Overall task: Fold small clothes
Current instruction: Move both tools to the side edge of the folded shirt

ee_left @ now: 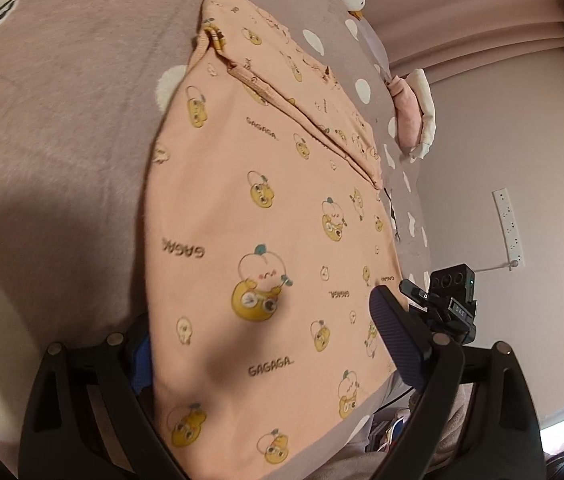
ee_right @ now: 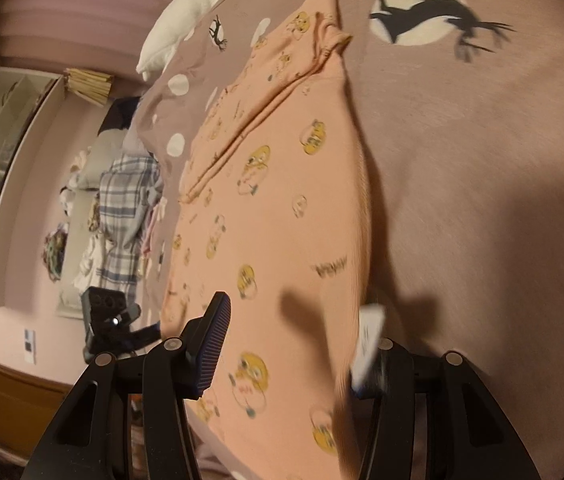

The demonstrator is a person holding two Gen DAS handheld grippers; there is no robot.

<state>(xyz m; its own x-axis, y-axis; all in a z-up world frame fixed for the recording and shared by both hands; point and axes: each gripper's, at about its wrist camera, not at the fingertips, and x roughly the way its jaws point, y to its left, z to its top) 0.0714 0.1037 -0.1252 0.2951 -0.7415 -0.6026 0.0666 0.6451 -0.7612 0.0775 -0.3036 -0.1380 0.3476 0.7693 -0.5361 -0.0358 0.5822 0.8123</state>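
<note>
The left gripper [ee_left: 266, 344] sits nearest the lens, its jaws spread wide on either side of the near end of a peach shirt [ee_left: 266, 208]. One blue-ribbed finger [ee_left: 397, 340] stands clear on the right edge of the cloth; the other is mostly hidden behind the left edge, and neither pinches the fabric. The right gripper [ee_right: 293, 352] is likewise open, one finger [ee_right: 212, 344] over the cloth's left side, the other blurred at its right edge. The shirt lies flat on a mauve bedspread [ee_left: 62, 120] printed with white dots and black deer, a sleeve folded diagonally across its far half. Past the bed's edge, the right wrist view shows a plaid garment [ee_right: 126, 216] among piled clothes; the left shows a wall power strip [ee_left: 509, 226].
</note>
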